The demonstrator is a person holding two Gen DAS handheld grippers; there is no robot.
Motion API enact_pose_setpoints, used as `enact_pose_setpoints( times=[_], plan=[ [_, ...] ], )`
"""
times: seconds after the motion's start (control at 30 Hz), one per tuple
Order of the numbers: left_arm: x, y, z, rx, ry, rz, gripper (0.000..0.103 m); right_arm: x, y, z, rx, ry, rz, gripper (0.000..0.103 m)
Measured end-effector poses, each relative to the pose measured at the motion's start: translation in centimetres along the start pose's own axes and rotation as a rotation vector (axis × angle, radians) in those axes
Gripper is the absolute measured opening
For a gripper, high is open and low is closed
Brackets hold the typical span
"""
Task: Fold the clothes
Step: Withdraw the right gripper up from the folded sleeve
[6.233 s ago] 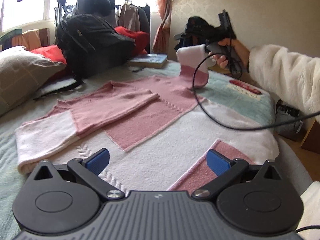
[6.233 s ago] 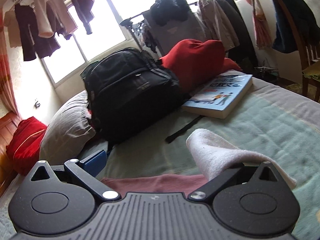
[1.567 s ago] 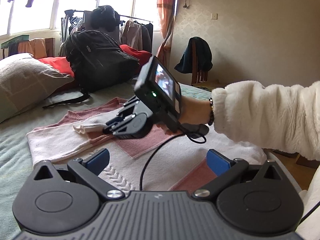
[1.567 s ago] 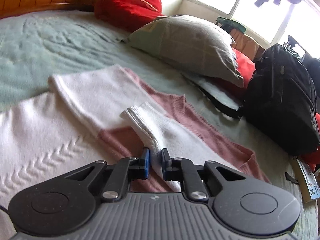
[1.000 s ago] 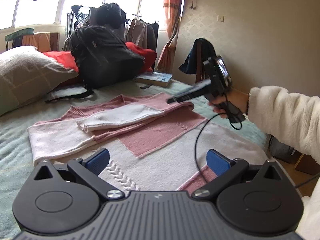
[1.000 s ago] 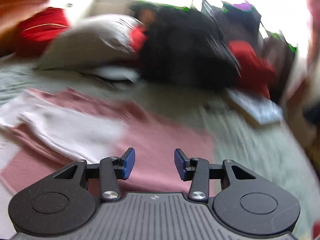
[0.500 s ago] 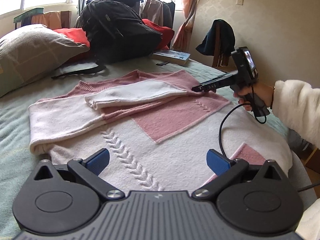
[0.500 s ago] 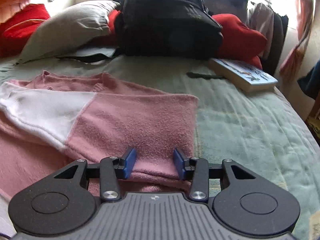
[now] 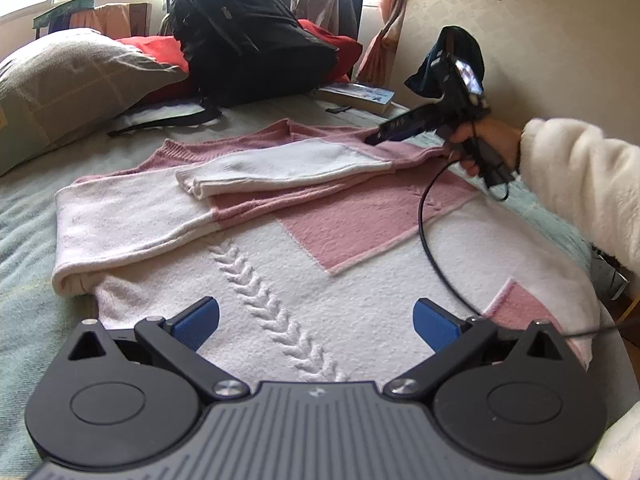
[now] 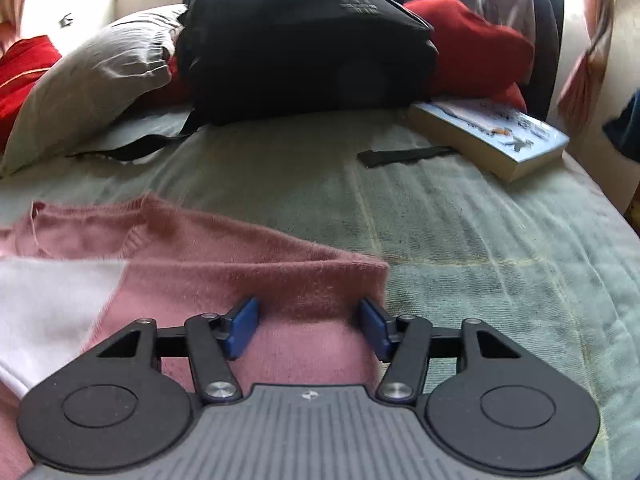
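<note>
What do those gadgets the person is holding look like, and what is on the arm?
Each gripper is black ribbed plastic with two round discs and blue-padded jaws. The right gripper has a pistol handle, small screen and black cable. The sleeve is fluffy and white.

Bare bedspread (image 10: 500, 240) beyond the sweater (image 10: 248, 276) looks passable; backpack (image 10: 304, 40) and book (image 10: 492, 136) block farther back.

Left gripper (image 9: 316, 320): jaws spread wide, level, grasping nothing. Right gripper (image 10: 307, 330): jaws parted, tilted downward, held in a right hand (image 9: 482, 148) whose fleecy white sleeve (image 9: 580, 184) extends from the right.
</note>
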State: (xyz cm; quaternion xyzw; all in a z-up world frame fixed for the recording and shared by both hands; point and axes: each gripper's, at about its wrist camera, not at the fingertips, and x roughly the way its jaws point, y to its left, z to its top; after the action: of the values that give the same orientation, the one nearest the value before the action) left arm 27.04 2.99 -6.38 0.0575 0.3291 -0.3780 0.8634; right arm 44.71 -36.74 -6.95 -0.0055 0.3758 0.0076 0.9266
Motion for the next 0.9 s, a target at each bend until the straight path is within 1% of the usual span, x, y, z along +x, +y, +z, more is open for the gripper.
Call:
enact_pose_setpoints(
  times=[0.03,0.07,0.13,0.23,0.3,0.4,0.43,0.6,0.83,0.9],
  plan=[
    [0.0,0.0,0.0,0.001,0.003,0.004,0.102,-0.8,0.4,0.1,-0.021,-0.004,-0.020,0.062],
    [0.1,0.0,-0.1,0.003,0.005,0.008,0.102,-1.9,0.7,0.1,-0.041,-0.017,-0.022,0.062],
    [0.0,-0.2,-0.1,0.006,0.004,0.007,0.102,-4.7,0.9,-0.8,-0.046,-0.057,0.030,0.062],
    [-0.1,-0.4,-0.1,0.012,-0.001,0.000,0.102,-7.9,0.8,-2.9,-0.025,-0.080,0.121,0.062],
    [0.0,-0.5,-0.1,0.016,0.000,-0.005,0.102,-9.1,0.9,-4.7,-0.031,-0.078,0.144,0.062],
    [0.1,-0.7,-0.1,0.023,0.005,0.000,0.102,-7.9,0.8,-6.5,-0.042,-0.009,0.114,0.062],
    [0.0,-0.8,-0.1,0.025,0.004,0.002,0.102,-7.5,1.3,-6.5,-0.050,-0.002,0.108,0.062],
    [-0.4,-1.1,-0.1,0.030,-0.010,-0.013,0.102,-6.0,4.5,-5.2,-0.098,0.006,0.092,0.064],
    [-0.8,-0.9,-0.1,0.023,-0.017,-0.009,0.102,-3.9,9.0,-3.3,-0.165,0.018,0.070,0.064],
    [-0.9,-0.9,0.0,0.022,-0.019,-0.008,0.102,-4.3,8.6,-3.6,-0.114,-0.002,0.083,0.064]
  ],
)
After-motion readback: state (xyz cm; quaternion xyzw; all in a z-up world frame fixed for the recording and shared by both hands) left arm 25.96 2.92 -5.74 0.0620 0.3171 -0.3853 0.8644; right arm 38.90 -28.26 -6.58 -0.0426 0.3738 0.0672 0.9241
